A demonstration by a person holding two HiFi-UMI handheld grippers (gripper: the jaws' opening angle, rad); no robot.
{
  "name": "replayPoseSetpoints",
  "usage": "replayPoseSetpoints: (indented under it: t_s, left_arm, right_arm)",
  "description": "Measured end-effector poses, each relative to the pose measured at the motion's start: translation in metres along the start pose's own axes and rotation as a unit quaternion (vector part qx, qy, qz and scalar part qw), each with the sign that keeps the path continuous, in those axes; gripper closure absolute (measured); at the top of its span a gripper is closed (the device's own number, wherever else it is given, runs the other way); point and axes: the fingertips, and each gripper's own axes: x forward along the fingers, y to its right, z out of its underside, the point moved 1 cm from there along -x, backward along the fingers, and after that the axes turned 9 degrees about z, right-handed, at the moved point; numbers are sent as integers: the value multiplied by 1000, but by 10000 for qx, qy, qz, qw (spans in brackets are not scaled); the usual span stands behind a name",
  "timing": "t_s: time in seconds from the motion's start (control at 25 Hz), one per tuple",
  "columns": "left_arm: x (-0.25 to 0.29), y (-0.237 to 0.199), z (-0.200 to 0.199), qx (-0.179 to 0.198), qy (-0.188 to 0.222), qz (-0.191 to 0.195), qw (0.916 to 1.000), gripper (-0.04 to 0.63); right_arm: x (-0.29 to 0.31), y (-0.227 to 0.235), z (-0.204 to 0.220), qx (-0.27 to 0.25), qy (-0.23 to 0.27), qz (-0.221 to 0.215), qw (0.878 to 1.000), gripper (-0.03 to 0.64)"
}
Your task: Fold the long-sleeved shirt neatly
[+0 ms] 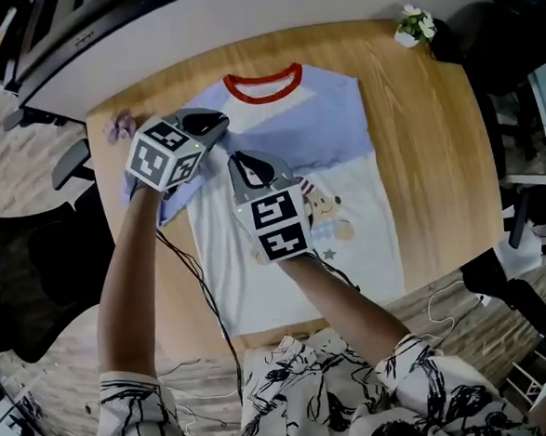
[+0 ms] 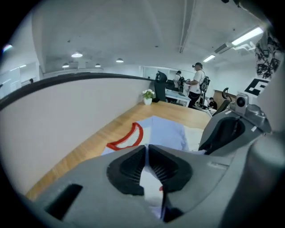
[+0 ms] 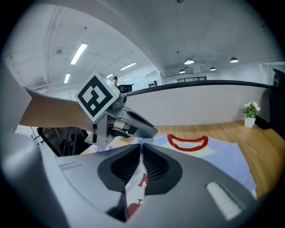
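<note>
The long-sleeved shirt (image 1: pixel 340 114) lies flat on the wooden table (image 1: pixel 427 155), white in the body, lavender at the shoulders, with a red collar (image 1: pixel 264 87) at the far end and a cartoon print on the chest. Over the shirt's left shoulder, my left gripper (image 1: pixel 218 125) is shut on a fold of white cloth (image 2: pixel 149 178). Just to its right, over the chest, my right gripper (image 1: pixel 241 161) is shut on cloth with a red print (image 3: pixel 136 187). Both grippers hide the left sleeve; a lavender piece (image 1: pixel 165 206) shows beneath the left one.
A small potted plant (image 1: pixel 415 25) stands at the table's far right corner. A small purple thing (image 1: pixel 120 128) lies near the far left edge. A curved grey partition (image 1: pixel 240 10) borders the table's back. Cables (image 1: pixel 209 301) hang at the near edge. An office chair (image 1: pixel 29 267) stands left.
</note>
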Motion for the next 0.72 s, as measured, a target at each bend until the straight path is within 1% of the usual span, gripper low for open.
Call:
replayPoseSetpoints:
  t_s: [0.16,0.32,0.36,0.44,0.56,0.64,0.72]
  left_arm:
    - [2,-15,44,-391,-176,-28,9991,547]
    - [-6,-25,77,-549,-346,-106,9978,510]
    - [-9,-27,84,-596,-354,-126,9975,508]
    - [-19,-33,98,-706,-333,-197,9968,506]
    - [-43,-41,113,-865,-158,-416,9953,485]
    - [-70,-45,119,-974,148,-685,9928,471]
    - [-106,-48,124,-1080,529,-1067,9870,432]
  right_arm:
    - [22,-21,28,-39,-391,-142,9991,580]
    - [36,-46,59,-45,-859,-407,9955,568]
    - [39,-53,64,-61,-931,-488,9944,561]
    - [43,-67,76,-161,-1077,-716,9915,521]
    - [46,-96,93,-344,-1408,-1289,9810,411]
    - [44,-112,98,-484,-1514,-1615,9740,384]
    - [42,-122,96,-641,-1498,-1694,9720,376]
